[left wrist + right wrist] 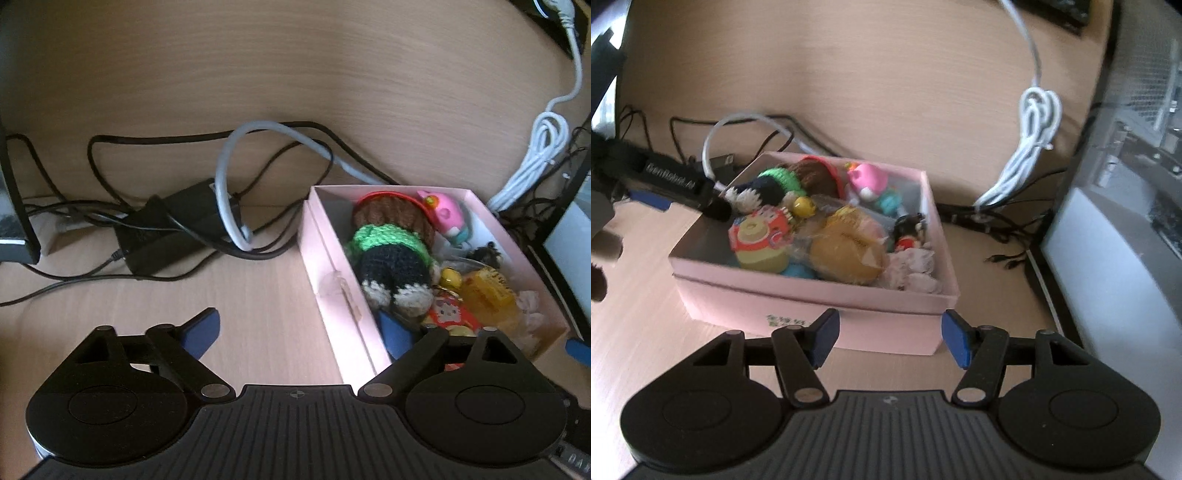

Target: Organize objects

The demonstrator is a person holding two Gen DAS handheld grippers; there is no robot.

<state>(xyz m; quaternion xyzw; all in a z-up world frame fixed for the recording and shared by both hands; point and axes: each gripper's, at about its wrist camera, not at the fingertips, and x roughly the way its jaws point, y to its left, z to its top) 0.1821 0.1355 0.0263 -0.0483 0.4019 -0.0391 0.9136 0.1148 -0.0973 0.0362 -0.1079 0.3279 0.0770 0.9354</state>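
Observation:
A pink box [812, 306] full of small toys stands on the wooden desk. It holds a crocheted doll [391, 254] in green, black and brown, a pink toy [868, 181], a yellow packet [846, 251] and a red-and-white trinket [761, 232]. It also shows in the left wrist view [332, 280]. My left gripper [299, 328] is open, straddling the box's left wall, its right finger inside by the doll's feet. My right gripper [888, 339] is open, just in front of the box's near wall, empty.
A black power adapter [170, 229] with tangled black and grey cables [229, 184] lies behind the box on the left. A bundled white cable [1027, 155] lies at the right. A monitor [1126, 221] stands at the far right.

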